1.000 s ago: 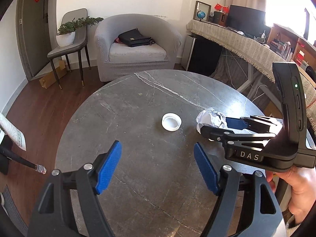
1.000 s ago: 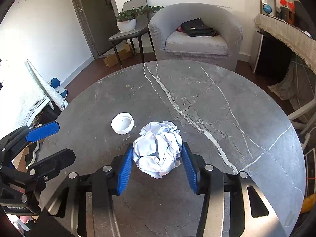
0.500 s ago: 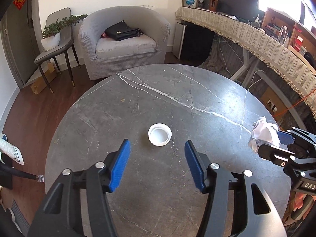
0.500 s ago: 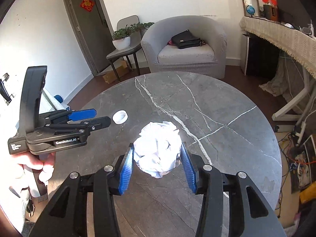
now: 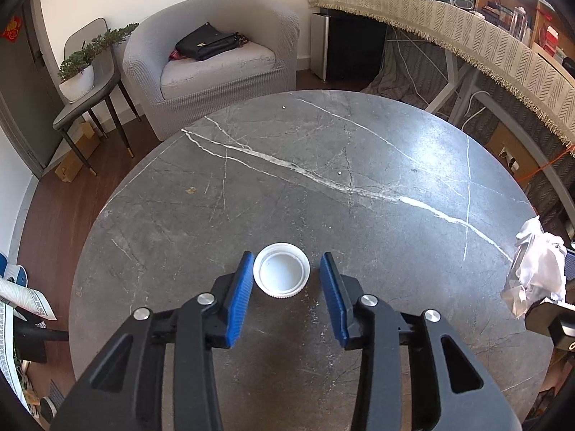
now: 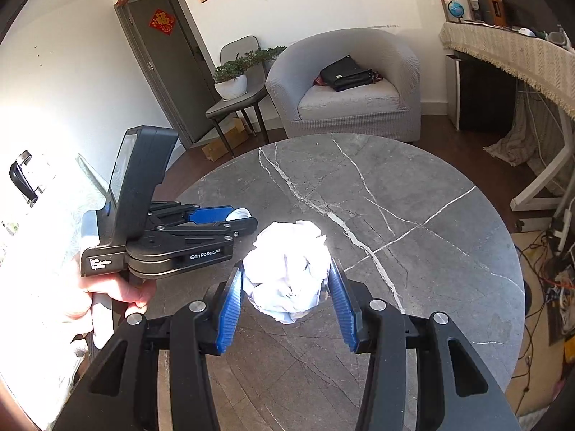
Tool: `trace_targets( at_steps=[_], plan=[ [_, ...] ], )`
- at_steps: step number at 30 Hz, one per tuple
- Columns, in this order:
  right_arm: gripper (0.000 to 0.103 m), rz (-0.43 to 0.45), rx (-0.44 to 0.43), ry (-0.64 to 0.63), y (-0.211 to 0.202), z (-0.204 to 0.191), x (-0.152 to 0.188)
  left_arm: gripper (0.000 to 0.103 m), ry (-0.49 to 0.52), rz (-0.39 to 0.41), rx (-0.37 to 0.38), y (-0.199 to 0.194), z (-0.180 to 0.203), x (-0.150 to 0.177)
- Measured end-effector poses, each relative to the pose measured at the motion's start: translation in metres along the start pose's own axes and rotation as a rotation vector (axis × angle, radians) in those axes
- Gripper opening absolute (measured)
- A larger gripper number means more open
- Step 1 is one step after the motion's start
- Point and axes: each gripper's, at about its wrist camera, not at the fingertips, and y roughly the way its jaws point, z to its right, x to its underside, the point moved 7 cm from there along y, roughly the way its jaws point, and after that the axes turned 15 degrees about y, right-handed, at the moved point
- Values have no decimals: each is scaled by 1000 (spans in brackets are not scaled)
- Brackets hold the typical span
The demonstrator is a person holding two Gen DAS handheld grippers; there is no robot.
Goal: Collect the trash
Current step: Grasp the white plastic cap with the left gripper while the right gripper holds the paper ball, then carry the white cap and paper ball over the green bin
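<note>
White plastic cap point(image 5: 281, 274) lies on the tabletop point(image 5: 359, 186) between our left fingers point(image 5: 239, 292), closing but unclamped, while our right fingers point(image 6: 231, 303) grip crumpled paper point(image 6: 287, 269); next, we pinch it.

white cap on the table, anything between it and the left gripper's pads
Nothing visible. The white cap lies open side up on the table between the left gripper pads, which have just been closing; a gap remains beside the right-side pad.
</note>
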Motion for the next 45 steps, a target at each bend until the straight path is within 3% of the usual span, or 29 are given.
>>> trace_targets(
  at_steps=[1, 11, 22, 31, 45],
  plan=[
    [47, -1, 1, -3, 0, 0, 1, 33, -10, 2, 6, 0, 0, 0],
    [47, -26, 6, -12, -2, -10, 6, 33, -49, 25, 9, -18, 7, 14],
    [47, -41, -16, -69, -5, -47, 16, 33, -100, 58, 3, -69, 7, 58],
    [47, -76, -15, -161, 5, -88, 28, 33, -180, 69, -29, -99, -18, 105],
    [47, -149, -82, -305, 28, -172, 63, 33, -309, 83, -81, -136, -74, 178]
  ],
)
